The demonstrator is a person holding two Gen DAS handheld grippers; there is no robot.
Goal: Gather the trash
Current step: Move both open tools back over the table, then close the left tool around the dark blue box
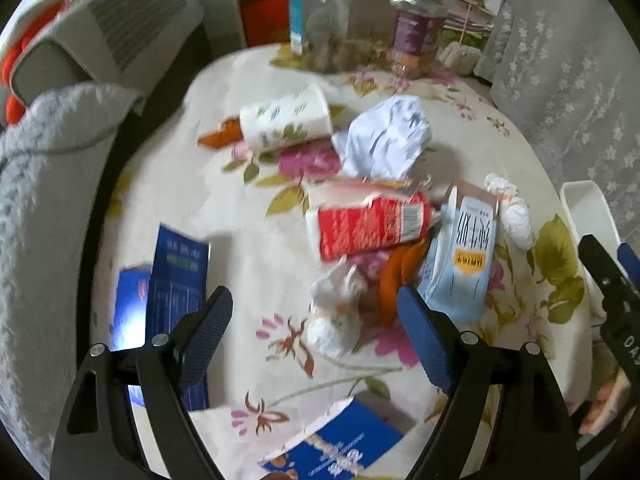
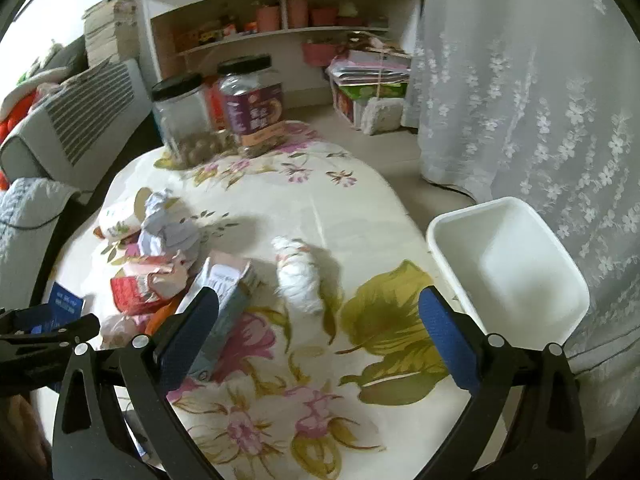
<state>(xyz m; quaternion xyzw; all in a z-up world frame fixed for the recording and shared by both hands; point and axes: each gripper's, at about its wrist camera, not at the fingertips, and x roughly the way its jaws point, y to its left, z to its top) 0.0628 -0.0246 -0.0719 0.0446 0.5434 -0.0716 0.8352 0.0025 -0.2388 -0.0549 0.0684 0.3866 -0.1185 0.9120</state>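
A: We have both claws over the counter with its flowered cloth. Our left claw is released, nothing between its pads, and a crumpled wad lies right under the gap.

B: And our right claw is spread wide too, holding nothing. A white twist of tissue lies just ahead of it, and the bin stands at the counter's right edge, empty as far as we can see.

A: The rest of the trash is heaped mid-counter: red carton, blue carton, paper ball, roll, with blue boxes off to the left.

B: So we'd take the loose, small pieces first. For the wad, we should come straight down, one pad on each side, and pinch its middle so it doesn't squirt out.

A: Mind the orange peel touching it; we'd rather not drag that along half-caught.

B: Right. And we should keep the pads off the cloth, or we'll bunch it and shift the jars at the back.
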